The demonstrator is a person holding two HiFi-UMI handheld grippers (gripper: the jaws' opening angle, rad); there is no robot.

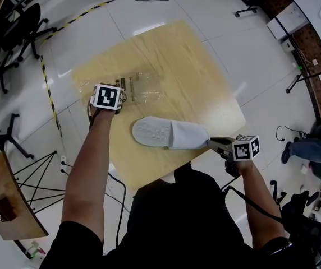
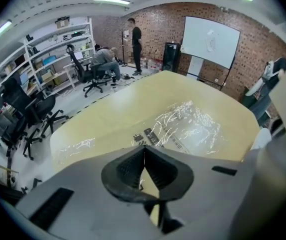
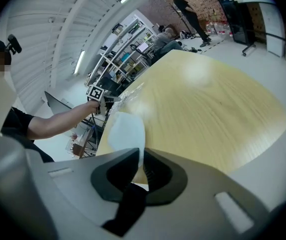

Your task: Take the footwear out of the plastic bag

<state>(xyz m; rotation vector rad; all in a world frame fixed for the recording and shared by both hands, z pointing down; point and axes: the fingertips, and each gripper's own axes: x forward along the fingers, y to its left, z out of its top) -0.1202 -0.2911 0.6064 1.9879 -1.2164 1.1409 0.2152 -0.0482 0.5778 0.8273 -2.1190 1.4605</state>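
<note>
Left gripper [image 2: 144, 150]: jaws pressed together, with nothing clearly seen between them. Clear crinkled plastic bag [image 1: 137, 86]: flat on the pale wooden table [image 1: 197, 66], just beyond those jaws. White fabric slipper [image 1: 169, 133]: outside the bag and near it, left half dotted, right half smooth. Right gripper [image 3: 139, 156]: jaws clamped on the slipper's right end, at the table's near edge.

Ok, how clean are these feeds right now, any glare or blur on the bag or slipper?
Left gripper view: the plastic bag throws bright glints, and straight lines bend at the fisheye edges. Right gripper view: the slipper and the table are smeared by blur. Head view: both look sharp, with light patches glaring on the floor.
</note>
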